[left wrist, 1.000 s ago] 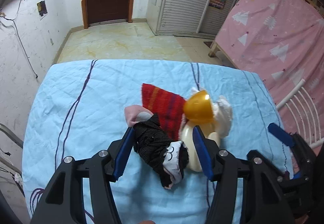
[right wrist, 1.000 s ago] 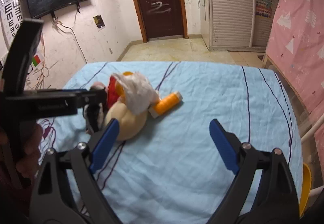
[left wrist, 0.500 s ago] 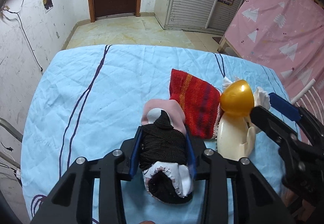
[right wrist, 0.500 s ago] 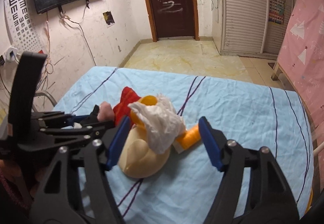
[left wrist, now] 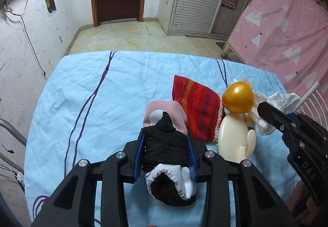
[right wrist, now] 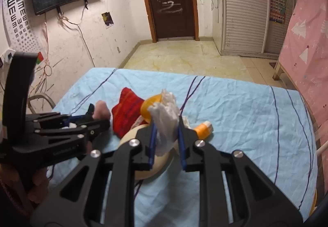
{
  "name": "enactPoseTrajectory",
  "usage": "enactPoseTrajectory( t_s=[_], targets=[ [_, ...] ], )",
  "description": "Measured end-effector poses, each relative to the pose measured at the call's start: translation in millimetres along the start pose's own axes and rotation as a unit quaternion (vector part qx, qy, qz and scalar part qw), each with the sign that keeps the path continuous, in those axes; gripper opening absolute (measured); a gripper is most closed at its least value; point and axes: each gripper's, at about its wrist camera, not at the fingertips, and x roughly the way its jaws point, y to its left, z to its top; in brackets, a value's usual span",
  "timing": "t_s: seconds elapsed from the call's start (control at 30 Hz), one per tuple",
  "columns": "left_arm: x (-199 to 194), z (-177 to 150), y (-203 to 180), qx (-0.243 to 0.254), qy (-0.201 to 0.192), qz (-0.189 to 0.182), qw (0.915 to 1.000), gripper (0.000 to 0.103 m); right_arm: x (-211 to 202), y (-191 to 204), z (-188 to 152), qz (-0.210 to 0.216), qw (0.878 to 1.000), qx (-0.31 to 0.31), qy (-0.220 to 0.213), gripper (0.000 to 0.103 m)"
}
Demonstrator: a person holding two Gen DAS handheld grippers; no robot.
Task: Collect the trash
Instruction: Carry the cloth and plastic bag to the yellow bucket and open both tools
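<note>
- The left gripper (left wrist: 165,152), low in the middle of its frame, pinches a black sock (left wrist: 165,146) around its bunched middle, likely so the limp thing lifts in one piece
- The right gripper (right wrist: 167,141), at centre, squeezes the white tissue (right wrist: 165,122) lying on a cream bottle (left wrist: 235,140) (orange cap), probably taking the trash first
- A red cloth (left wrist: 197,108) lies between them on the blue sheet (left wrist: 92,103)

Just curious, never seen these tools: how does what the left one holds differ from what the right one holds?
The left gripper clamps a black sock bundle; the right gripper clamps a white tissue. The sock is dark knit; the tissue is pale, crumpled and thin. Both are soft and squeezed between shut jaws.
</note>
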Motion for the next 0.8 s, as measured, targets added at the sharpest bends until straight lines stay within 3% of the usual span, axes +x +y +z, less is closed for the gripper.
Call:
enactPoseTrajectory(
  t_s=[0.3, 0.8],
  targets=[
    [-31.0, -0.8, -11.4, 0.008, -0.023, 0.005, 0.9997, 0.027, -30.0, -11.5, -8.7, -0.002, 1.0, 0.013, -0.021, 0.018],
    [-69.7, -6.2, -63.2, 0.046, -0.049, 0.012, 0.9977, 0.027, -83.2, -49.1, -30.7, -0.01, 0.997, 0.048, -0.062, 0.018]
  ],
)
